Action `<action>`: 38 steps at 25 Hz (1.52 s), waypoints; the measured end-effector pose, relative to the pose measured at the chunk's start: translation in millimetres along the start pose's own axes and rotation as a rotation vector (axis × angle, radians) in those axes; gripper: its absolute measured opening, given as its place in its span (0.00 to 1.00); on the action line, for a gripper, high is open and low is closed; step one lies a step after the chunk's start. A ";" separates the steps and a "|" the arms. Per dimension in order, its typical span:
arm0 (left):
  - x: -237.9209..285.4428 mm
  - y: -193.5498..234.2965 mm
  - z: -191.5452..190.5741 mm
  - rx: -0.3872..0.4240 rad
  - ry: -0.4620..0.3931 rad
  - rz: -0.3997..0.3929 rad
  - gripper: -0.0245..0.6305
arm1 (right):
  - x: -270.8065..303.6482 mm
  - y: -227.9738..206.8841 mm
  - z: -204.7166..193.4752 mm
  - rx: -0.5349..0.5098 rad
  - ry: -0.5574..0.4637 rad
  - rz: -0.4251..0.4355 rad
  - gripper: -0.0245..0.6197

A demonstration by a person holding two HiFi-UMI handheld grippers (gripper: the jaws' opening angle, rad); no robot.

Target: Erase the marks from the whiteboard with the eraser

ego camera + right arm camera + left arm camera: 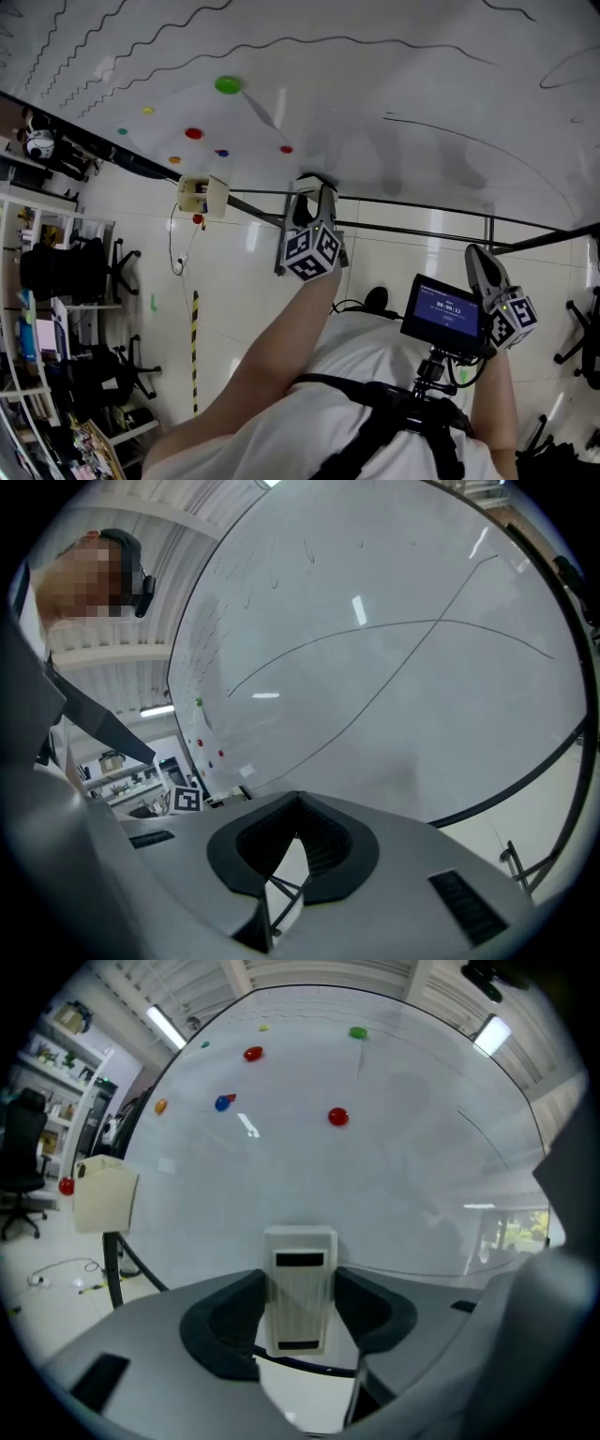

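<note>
Clamping the white eraser [300, 1288] in my left gripper [314, 190] at the whiteboard's [375, 84] lower edge; my right gripper [296, 810] closed, empty.

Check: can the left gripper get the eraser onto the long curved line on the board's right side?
Probably yes. The left gripper is shut on the eraser near the whiteboard's lower edge. Only bare board lies between it and the curved line, so nothing seems to block the sweep.
</note>
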State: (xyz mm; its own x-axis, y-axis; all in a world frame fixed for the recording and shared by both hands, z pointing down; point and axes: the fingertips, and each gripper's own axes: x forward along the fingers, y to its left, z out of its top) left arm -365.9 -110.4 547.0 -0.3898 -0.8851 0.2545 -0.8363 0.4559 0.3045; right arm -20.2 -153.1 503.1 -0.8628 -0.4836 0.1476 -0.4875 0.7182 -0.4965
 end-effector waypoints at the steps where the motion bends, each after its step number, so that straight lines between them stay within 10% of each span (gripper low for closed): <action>1: -0.1 0.3 -0.4 -0.043 -0.004 0.015 0.44 | 0.7 0.0 0.7 -0.003 0.010 0.011 0.06; 25: -22.2 -81.0 2.3 -0.097 -0.037 0.072 0.44 | -41.6 -43.8 47.1 -0.053 0.026 0.126 0.06; 38: -33.2 -198.0 -30.3 -0.103 -0.057 -0.006 0.44 | -104.9 -110.1 71.7 -0.048 0.046 0.164 0.06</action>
State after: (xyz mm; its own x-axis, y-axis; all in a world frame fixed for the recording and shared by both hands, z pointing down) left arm -175.7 -168.4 506.0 -0.4084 -0.8906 0.2002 -0.7962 0.4548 0.3990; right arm 133.6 -217.4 481.0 -0.9360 -0.3351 0.1074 -0.3444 0.8094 -0.4756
